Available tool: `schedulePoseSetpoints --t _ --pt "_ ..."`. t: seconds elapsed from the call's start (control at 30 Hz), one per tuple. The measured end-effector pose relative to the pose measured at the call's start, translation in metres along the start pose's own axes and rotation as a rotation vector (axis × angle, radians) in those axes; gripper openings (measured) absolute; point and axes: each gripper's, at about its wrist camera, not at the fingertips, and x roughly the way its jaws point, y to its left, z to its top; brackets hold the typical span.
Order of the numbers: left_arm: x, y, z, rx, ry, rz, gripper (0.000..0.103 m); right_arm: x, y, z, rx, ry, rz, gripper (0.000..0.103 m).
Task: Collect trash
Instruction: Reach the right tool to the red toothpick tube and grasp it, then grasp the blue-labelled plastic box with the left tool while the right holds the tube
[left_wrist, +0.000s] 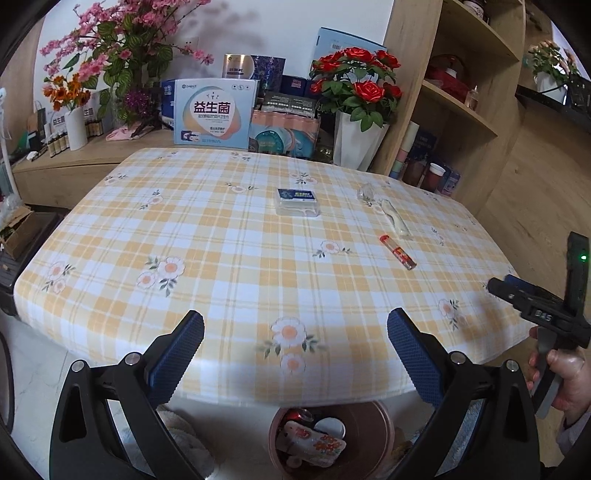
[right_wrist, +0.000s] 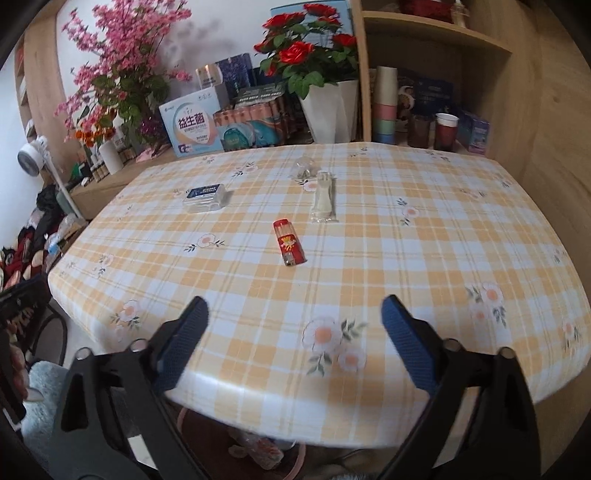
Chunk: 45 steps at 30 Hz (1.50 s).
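Trash left on the surface (right_wrist: 461, 236), which wears a yellow-and-white plaid cloth with flowers: four pieces, all in the far half, none at the near edge.
- red printed lighter-shaped tube (right_wrist: 289, 242) with a dark end, lying flat, nearest the middle
- clear plastic sleeve with a pale utensil inside (right_wrist: 323, 199), lying flat just beyond it toward the far edge
- crumpled clear film (right_wrist: 305, 167) touching the sleeve's far end, hard to make out
- shallow clear plastic box with a blue label (right_wrist: 205, 197), off toward the far left corner

Round brown bin (left_wrist: 373, 424) sits on the floor under the near edge, already holding printed wrappers and a can.

My jaws: left gripper (left_wrist: 295, 352) spread wide, nothing between the pads, hanging over the near edge above the bin. Right gripper (right_wrist: 295, 341) also wide, empty, over the near edge facing the red tube.

Risks as I judge them:
- tube is round and lies flat; a pinch across it could roll it away or squirt it out
- sleeve and film are thin and slick; pads may scrape cloth and bunch it, dragging the other pieces
- film is near invisible, easy to miss or grab only partly
- bin is hidden under the edge, so a drop released early lands on the cloth or floor
- both grippers are close together at the near edge; reaching at once could clash.
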Motion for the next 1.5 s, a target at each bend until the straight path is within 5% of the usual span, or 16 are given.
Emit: schedulePoseSetpoints --t 0.13,0.23,0.5,0.63,0.77,0.8,0.87,0.9,1.17,1.5 --pt "0.025 -0.001 0.021 0.037 -0.002 -0.028 0.097 0.045 -0.007 0.022 -0.021 0.042 0.039 0.074" --pt "0.045 -0.003 0.033 0.054 0.011 -0.043 0.097 0.083 -0.006 0.035 -0.036 0.095 0.062 0.056" --pt "0.109 -0.010 0.073 0.165 0.063 -0.079 0.087 0.162 0.004 0.058 -0.082 0.211 0.035 0.050" --pt "0.147 -0.005 0.100 0.161 0.088 -0.200 0.083 0.177 0.004 0.060 -0.102 0.239 0.036 0.049" --pt "0.182 -0.007 0.121 0.220 0.087 -0.205 0.083 0.182 0.005 0.058 -0.108 0.248 0.040 0.049" --pt "0.191 -0.005 0.126 0.230 0.088 -0.211 0.083 0.182 0.005 0.059 -0.109 0.247 0.040 0.047" --pt "0.210 0.000 0.135 0.230 0.111 -0.220 0.083 0.183 0.005 0.059 -0.113 0.246 0.049 0.026" --pt "0.221 0.004 0.140 0.228 0.125 -0.220 0.083 0.183 0.005 0.059 -0.116 0.246 0.050 0.027" --pt "0.265 0.020 0.152 0.048 0.193 -0.143 0.091 0.182 0.006 0.056 -0.117 0.212 0.041 0.026" --pt "0.310 -0.007 0.150 0.011 0.248 0.036 0.094 0.175 0.008 0.050 -0.099 0.209 0.050 0.026"
